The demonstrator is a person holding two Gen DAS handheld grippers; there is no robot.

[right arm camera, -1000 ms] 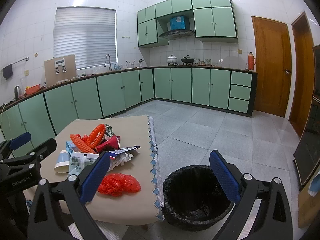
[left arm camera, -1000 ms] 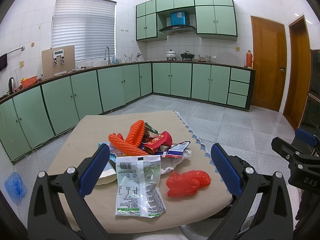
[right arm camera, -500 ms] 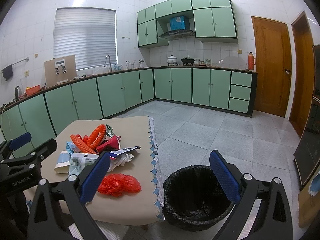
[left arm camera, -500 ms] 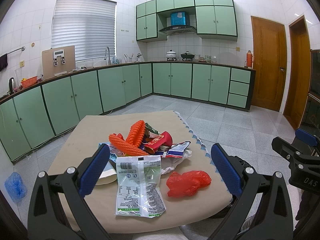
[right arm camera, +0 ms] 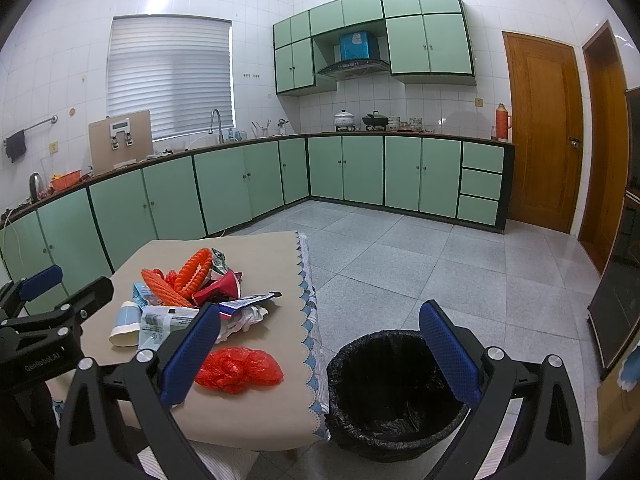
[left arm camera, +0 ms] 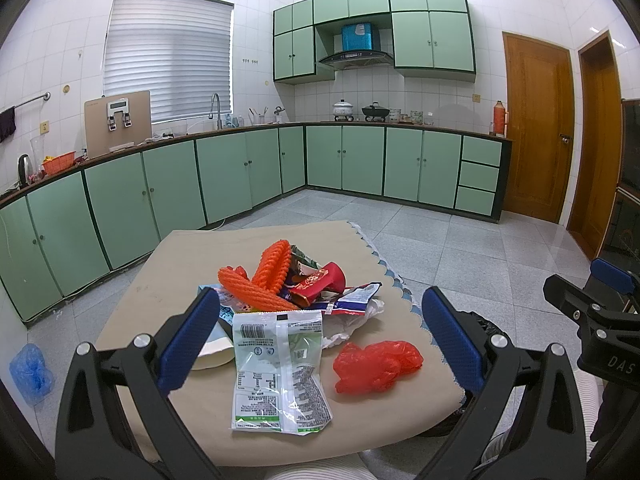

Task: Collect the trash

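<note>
A pile of trash lies on a small table with a beige cloth (left arm camera: 160, 276): orange foam nets (left arm camera: 272, 268), a red wrapper (left arm camera: 324, 280), a white-green plastic packet (left arm camera: 280, 364), a crumpled red plastic bag (left arm camera: 376, 364) and a paper cup (right arm camera: 126, 322). My left gripper (left arm camera: 320, 336) hovers open above the table's near edge, nothing between its blue pads. My right gripper (right arm camera: 320, 354) is open too, held over the gap between the table and a black-lined bin (right arm camera: 392, 388) on the floor to the right. The red bag (right arm camera: 240, 368) lies nearest that bin.
Green cabinets (left arm camera: 224, 176) run along the left and back walls of the kitchen. Two wooden doors (left arm camera: 536, 124) stand at the right. A blue plastic bag (left arm camera: 30, 372) lies on the tiled floor left of the table. Striped fabric shows below the table's front edge.
</note>
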